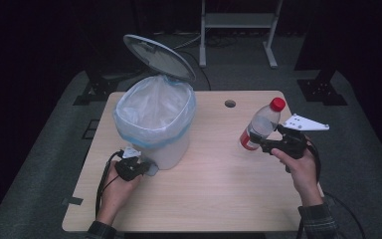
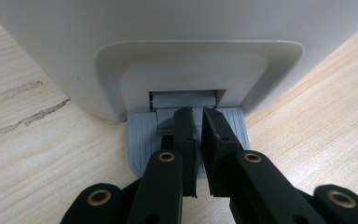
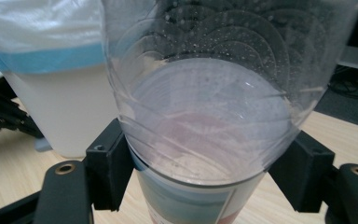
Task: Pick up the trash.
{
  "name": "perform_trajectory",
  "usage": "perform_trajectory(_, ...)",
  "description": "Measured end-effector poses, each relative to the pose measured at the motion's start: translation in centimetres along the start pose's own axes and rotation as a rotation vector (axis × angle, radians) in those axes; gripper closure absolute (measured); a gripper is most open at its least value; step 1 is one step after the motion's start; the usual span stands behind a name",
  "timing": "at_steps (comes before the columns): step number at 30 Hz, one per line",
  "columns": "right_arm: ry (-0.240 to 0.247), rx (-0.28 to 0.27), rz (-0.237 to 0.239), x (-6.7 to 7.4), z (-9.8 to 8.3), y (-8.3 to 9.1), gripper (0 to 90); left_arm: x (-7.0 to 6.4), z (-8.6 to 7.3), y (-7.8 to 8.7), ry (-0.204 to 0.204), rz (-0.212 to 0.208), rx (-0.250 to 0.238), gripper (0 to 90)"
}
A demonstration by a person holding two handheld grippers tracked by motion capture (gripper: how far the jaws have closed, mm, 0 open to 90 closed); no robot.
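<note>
The white plastic pedal bin (image 1: 155, 130), lined with a clear bag and lid up, stands on the pale wooden surface (image 1: 219, 184); it looks light and liable to slide. The left hand-held gripper (image 2: 198, 135), jaws nearly together, presses its grey foot pedal (image 2: 142, 140). The right hand-held gripper (image 3: 200, 172) clamps the clear plastic bottle with red cap (image 1: 261, 124) mid-body, aloft right of the bin: apparently empty, light, crushable, slick.

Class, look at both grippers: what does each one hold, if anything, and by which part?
The right gripper clamps the plastic bottle around its lower body. The left gripper holds nothing; its closed fingers rest on the bin's pedal.
</note>
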State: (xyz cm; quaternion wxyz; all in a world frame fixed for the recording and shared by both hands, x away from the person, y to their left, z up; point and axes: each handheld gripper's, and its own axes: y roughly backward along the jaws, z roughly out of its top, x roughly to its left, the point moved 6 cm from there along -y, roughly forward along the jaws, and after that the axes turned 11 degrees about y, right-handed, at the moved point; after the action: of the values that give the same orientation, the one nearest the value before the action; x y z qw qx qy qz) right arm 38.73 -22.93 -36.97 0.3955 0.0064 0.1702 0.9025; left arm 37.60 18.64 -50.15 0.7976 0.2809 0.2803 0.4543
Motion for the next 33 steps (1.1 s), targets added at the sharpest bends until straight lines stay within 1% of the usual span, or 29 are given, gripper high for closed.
perform_trajectory(8,0.006,-0.038,0.007,0.3,1.3,0.3,27.9,0.1,0.0,0.0,-0.003,-0.001,0.004,84.4)
perform_trajectory(11,0.004,-0.053,0.001,0.3,1.6,0.4,27.9,0.1,0.0,0.0,-0.002,-0.002,0.005,84.5)
perform_trajectory(15,0.003,-0.073,0.015,0.5,2.1,0.5,27.9,0.1,0.0,0.0,-0.001,-0.002,0.003,84.5)
perform_trajectory(16,0.001,-0.084,0.017,0.6,2.5,0.6,27.9,0.1,0.0,0.0,0.0,-0.002,0.002,84.5)
perform_trajectory(18,0.004,-0.088,0.019,0.7,2.6,0.6,27.9,0.1,0.0,0.0,-0.001,-0.001,0.002,84.5)
perform_trajectory(19,0.009,-0.099,0.022,0.9,3.1,0.6,27.9,0.1,0.0,0.0,-0.001,-0.001,0.002,84.5)
perform_trajectory(23,0.014,-0.115,0.027,1.1,3.7,0.7,27.9,0.1,0.0,0.0,-0.001,-0.001,0.004,84.5)
perform_trajectory(24,0.015,-0.127,0.034,1.3,4.2,0.7,27.9,0.1,0.0,0.0,-0.001,-0.001,0.002,84.5)
perform_trajectory(25,0.015,-0.127,0.034,1.3,4.2,0.7,27.9,0.1,0.0,0.0,-0.001,-0.001,0.002,84.5)
perform_trajectory(33,0.024,-0.163,0.065,2.0,5.9,0.2,27.9,0.1,0.0,0.0,0.002,-0.003,0.004,84.5)
